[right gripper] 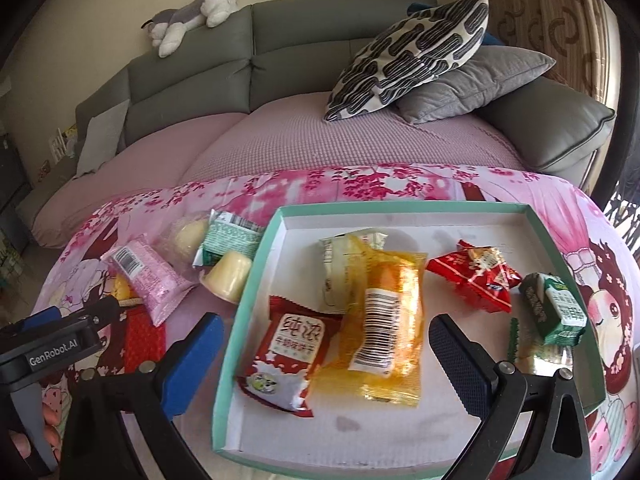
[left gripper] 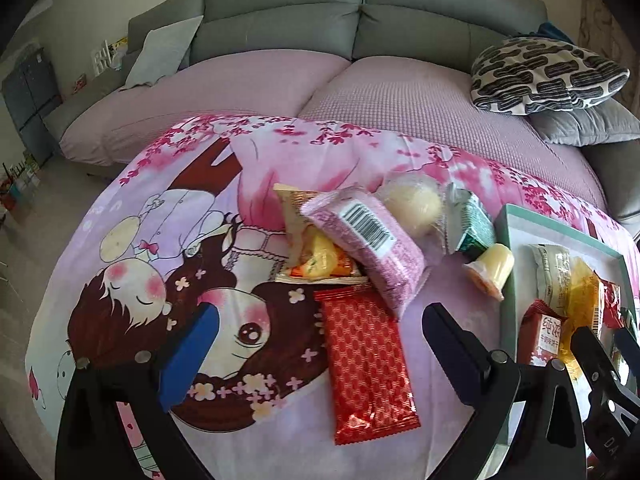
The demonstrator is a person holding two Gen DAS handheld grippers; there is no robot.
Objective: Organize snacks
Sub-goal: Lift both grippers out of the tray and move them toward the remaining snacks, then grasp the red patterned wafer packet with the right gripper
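On the cartoon-print cloth, loose snacks lie in a heap: a long red packet (left gripper: 368,364), a pink packet (left gripper: 368,244), a yellow-orange packet (left gripper: 316,256), a wrapped round bun (left gripper: 412,204), a green packet (left gripper: 468,220) and a jelly cup (left gripper: 492,272). My left gripper (left gripper: 320,316) hangs open over the red packet's near end, holding nothing. To the right, the teal-rimmed tray (right gripper: 256,280) holds a red milk-biscuit packet (right gripper: 288,356), an orange packet (right gripper: 388,320), a white packet (right gripper: 340,264), a small red packet (right gripper: 476,276) and a green packet (right gripper: 556,308). My right gripper (right gripper: 326,326) is open above the tray, empty.
A grey sofa (right gripper: 280,48) with a pink cover stands just behind the table. On it are a patterned cushion (right gripper: 412,56), a grey cushion (right gripper: 472,84) and a plush dog (right gripper: 192,12). The cloth drops off at the table's left edge (left gripper: 52,280). A hand (right gripper: 24,440) holds the left gripper.
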